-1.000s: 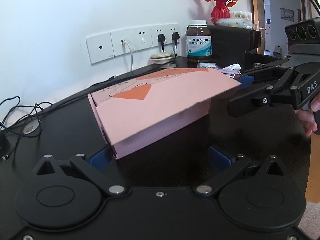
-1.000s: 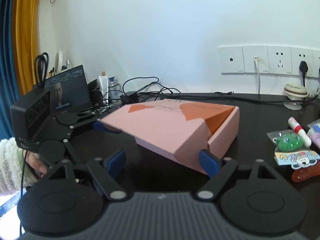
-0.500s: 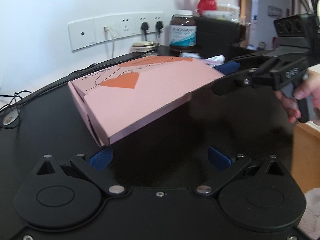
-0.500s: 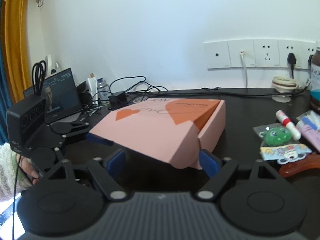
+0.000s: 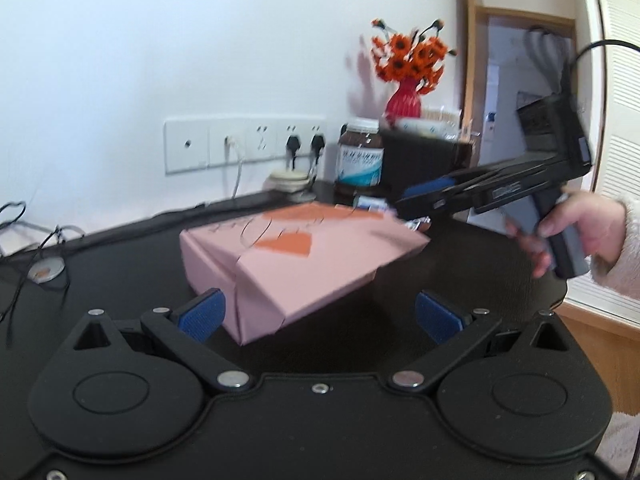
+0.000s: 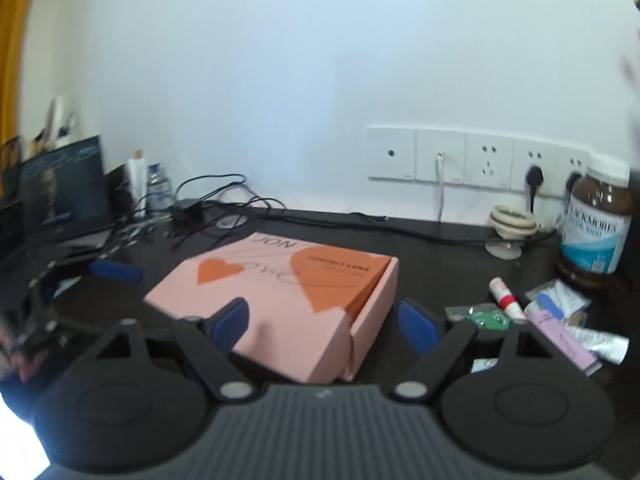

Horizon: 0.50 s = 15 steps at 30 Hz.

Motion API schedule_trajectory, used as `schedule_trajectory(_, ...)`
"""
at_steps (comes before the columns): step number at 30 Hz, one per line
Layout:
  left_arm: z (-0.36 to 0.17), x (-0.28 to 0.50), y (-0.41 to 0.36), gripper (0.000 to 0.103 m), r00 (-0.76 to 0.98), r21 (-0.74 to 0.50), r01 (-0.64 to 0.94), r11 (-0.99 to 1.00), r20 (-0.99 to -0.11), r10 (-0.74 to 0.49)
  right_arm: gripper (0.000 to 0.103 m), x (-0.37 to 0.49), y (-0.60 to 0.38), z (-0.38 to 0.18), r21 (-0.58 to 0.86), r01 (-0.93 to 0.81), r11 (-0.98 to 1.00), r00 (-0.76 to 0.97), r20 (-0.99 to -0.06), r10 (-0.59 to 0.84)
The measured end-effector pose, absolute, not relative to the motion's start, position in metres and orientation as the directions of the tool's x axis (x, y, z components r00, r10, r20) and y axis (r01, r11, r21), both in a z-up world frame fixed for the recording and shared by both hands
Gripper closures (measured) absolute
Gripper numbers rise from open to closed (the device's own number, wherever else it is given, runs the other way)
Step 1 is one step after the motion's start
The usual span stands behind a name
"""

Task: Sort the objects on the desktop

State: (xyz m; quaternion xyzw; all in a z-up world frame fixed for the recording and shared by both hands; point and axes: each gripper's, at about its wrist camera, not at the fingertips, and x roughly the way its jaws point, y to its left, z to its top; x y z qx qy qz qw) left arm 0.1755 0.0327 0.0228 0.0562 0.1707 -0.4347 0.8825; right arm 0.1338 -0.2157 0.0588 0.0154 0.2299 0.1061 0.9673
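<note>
A pink cardboard box (image 5: 296, 264) with orange hearts sits on the black desk (image 5: 120, 272), its lid down; it also shows in the right wrist view (image 6: 280, 304). My left gripper (image 5: 320, 312) is open just in front of the box, touching nothing. My right gripper (image 6: 324, 320) is open and raised above the box's near right corner; from the left wrist view it hangs over the box's far right side (image 5: 432, 192). Small items lie right of the box: a red-and-white tube (image 6: 506, 294), a green toy packet (image 6: 484, 318), a pink packet (image 6: 560, 340).
A brown supplement bottle (image 6: 596, 228) stands at the back right by wall sockets (image 6: 480, 160). A laptop (image 6: 60, 196), cables (image 6: 216, 208) and small bottles crowd the back left. A red vase with orange flowers (image 5: 408, 76) stands on a black box behind.
The box's raised lid has come down and the box now lies flat on the desk. Both grippers have pulled back and up from the box; the right one lifted clear.
</note>
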Motion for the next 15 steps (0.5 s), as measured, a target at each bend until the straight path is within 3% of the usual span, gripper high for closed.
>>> schedule_trajectory(5, 0.035, 0.180, 0.022, 0.000, 0.577, -0.032, 0.794, 0.607, -0.276, -0.769, 0.020, 0.154, -0.219, 0.048, 0.153, -0.171, 0.973, 0.864, -0.452, 0.222)
schedule_trajectory(10, 0.043, 0.196, 0.025, 0.000, 0.642, -0.168, 0.726, 0.667, -0.182, -0.745, 0.019, 0.160, -0.235, 0.040, 0.227, -0.143, 0.964, 0.879, -0.419, 0.229)
schedule_trajectory(15, 0.040, 0.196, 0.031, 0.000, 0.763, -0.223, 0.594, 0.773, -0.146, -0.629, 0.008, 0.154, -0.256, 0.031, 0.371, -0.115, 0.922, 0.897, -0.359, 0.257)
